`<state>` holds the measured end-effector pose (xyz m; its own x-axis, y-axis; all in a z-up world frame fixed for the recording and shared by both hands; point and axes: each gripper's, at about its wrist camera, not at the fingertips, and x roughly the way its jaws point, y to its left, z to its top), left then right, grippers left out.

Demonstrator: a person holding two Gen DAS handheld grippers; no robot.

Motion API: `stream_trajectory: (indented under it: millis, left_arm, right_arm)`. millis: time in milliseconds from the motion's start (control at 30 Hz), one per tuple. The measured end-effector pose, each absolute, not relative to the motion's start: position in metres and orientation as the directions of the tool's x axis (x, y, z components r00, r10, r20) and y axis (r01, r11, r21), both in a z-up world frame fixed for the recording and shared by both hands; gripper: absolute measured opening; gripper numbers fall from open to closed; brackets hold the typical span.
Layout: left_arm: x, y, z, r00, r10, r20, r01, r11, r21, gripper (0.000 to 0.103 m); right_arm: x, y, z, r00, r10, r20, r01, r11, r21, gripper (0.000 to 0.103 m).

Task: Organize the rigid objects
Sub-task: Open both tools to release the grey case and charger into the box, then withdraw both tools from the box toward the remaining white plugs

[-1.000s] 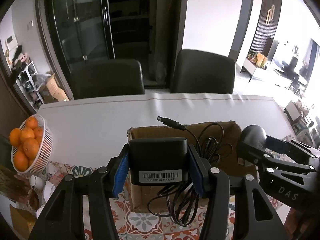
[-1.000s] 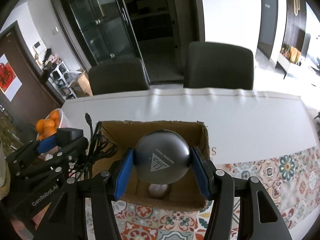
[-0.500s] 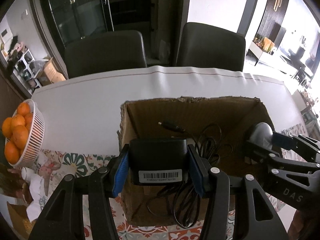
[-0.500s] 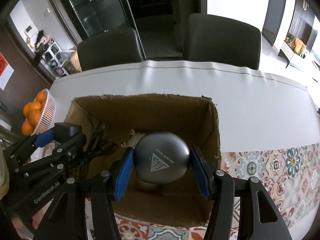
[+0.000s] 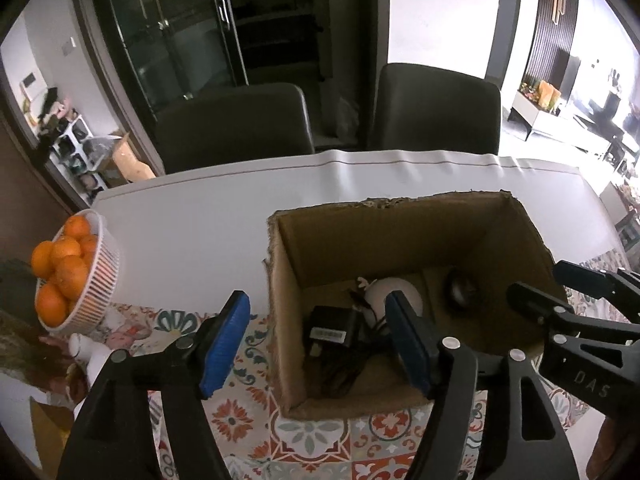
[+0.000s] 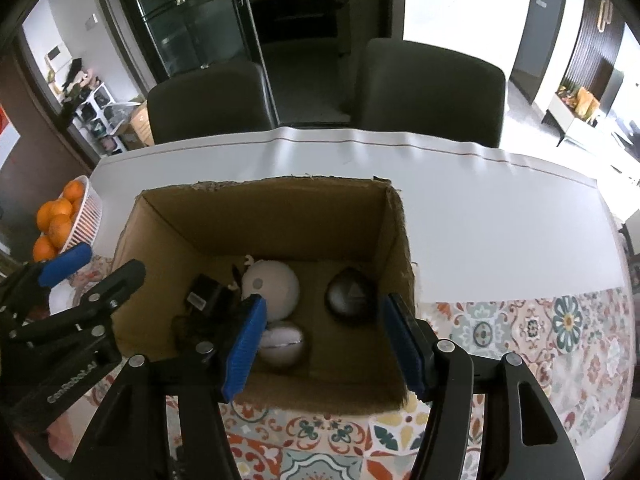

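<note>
The black power adapter's [image 5: 329, 332] label is too small to be read; its dark coiled cable [image 5: 340, 372] is partly hidden by shadow.

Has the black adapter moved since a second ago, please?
Yes. The adapter has dropped from the left gripper to the floor of the box; the jaws are opening, empty.

The table [image 6: 480, 216] has a plain white top across its far part and a cloth patterned with coloured tiles [image 6: 520, 336] over its near part. An open cardboard box [image 6: 280, 216] stands on it, straddling the line where white meets pattern. At the left edge sits a white slatted basket of oranges [image 5: 100, 272]. Near it, something small and white [image 5: 80, 350] lies on the cloth, perhaps a cup.
</note>
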<state>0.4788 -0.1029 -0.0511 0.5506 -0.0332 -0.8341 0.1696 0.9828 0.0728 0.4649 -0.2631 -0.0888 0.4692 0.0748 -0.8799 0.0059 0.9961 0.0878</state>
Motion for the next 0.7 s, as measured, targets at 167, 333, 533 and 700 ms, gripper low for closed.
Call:
stream_trajectory:
  millis: [167, 333, 533, 700]
  left_arm:
    - [0.459, -0.097, -0.039, 0.566, -0.045, -0.823, 0.168, 0.984, 0.062, 0.074]
    - [0.436, -0.093, -0.022, 0.592, -0.064, -0.803, 0.181, 0.982, 0.055, 0.075]
    - [0.409, -0.087, -0.005, 0.617, -0.075, -0.784, 0.188, 0.981, 0.054, 0.076]
    - [0.388, -0.082, 0.001, 0.623, -0.081, -0.778, 0.19, 0.98, 0.051, 0.076]
  right_arm:
    - [0.446, -0.261, -0.074, 0.513, 0.06, -0.856, 0.011, 0.997, 0.076, 0.062]
    - [0.424, -0.259, -0.057, 0.551, 0.062, -0.832, 0.005, 0.997, 0.077, 0.062]
    - [0.4, -0.253, -0.039, 0.579, 0.072, -0.812, -0.009, 0.997, 0.082, 0.063]
    - [0.378, -0.247, -0.031, 0.595, 0.076, -0.8, -0.016, 0.996, 0.083, 0.063]
